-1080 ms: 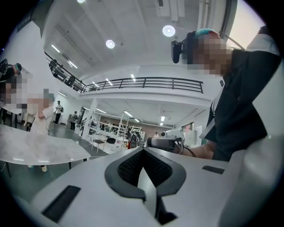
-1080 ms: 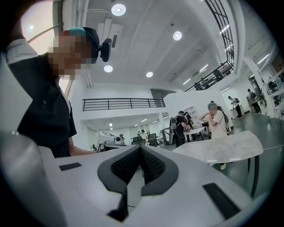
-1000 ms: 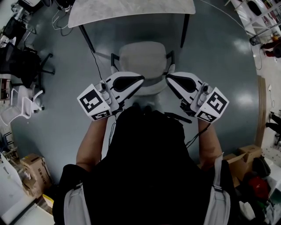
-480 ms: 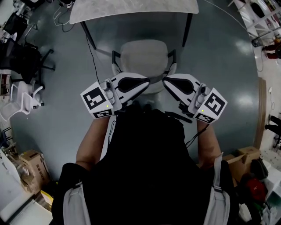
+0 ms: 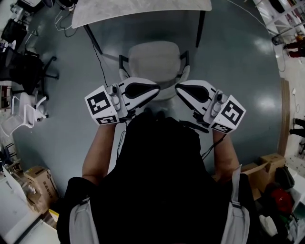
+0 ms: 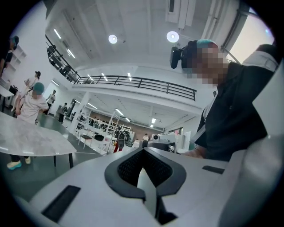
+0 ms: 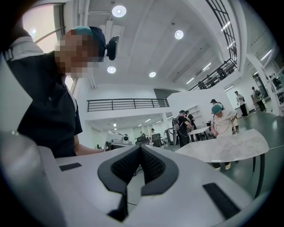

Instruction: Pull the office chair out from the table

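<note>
Head view: the office chair sits at your 12 o'clock, pale seat fully in sight, dark armrests at either side. A strip of grey floor shows between the seat and the near edge of the table, which lies beyond it, also at 12, with a white marbled top and black legs. You hold both tools level over the chair's near edge, tips angled in toward each other. The left gripper is at 11 o'clock, the right gripper at 1, near each other but apart. Whether either touches the chair can't be told from above. Left gripper view: the left gripper has its jaws pressed together with nothing between the pads. Your dark-clad torso fills the 3 o'clock side and the table is at 9. Right gripper view: the right gripper is likewise closed up tight and empty, with the table at 3 o'clock and a person in a pale shirt standing behind it. Surroundings in the head view: black chairs at 10 o'clock, a thin cable running across the floor left of the chair, and cardboard boxes at 8 o'clock.
</note>
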A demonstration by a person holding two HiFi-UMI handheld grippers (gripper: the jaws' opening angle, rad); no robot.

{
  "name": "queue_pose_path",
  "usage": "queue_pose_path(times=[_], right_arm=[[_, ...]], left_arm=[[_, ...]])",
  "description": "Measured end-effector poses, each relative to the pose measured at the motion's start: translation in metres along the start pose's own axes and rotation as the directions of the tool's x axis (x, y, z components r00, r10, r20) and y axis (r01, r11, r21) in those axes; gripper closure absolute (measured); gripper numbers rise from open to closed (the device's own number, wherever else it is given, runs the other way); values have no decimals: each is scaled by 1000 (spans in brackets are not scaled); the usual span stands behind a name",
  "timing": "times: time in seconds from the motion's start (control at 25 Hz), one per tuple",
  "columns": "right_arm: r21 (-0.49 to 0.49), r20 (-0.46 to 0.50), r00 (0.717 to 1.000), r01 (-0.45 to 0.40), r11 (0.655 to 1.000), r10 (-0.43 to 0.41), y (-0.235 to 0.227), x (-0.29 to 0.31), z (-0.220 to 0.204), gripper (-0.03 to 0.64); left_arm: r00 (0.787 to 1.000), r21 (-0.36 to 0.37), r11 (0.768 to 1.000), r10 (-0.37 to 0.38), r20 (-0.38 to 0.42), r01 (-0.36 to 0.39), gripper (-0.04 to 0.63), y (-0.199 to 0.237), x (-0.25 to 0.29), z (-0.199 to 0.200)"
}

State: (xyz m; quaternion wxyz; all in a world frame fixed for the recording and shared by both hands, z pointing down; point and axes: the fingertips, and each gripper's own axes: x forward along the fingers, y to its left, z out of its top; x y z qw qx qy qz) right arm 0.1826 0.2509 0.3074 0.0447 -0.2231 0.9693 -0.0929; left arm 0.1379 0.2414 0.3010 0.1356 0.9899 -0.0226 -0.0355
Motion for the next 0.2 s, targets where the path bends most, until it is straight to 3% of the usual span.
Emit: queue_pose_path(times=[0.2], right_arm=[[-38,-54,999,4,999,-6,0,-5,-12,598]], left_arm=[[1000,31,999,13,-10,-12,584,4,8,0]])
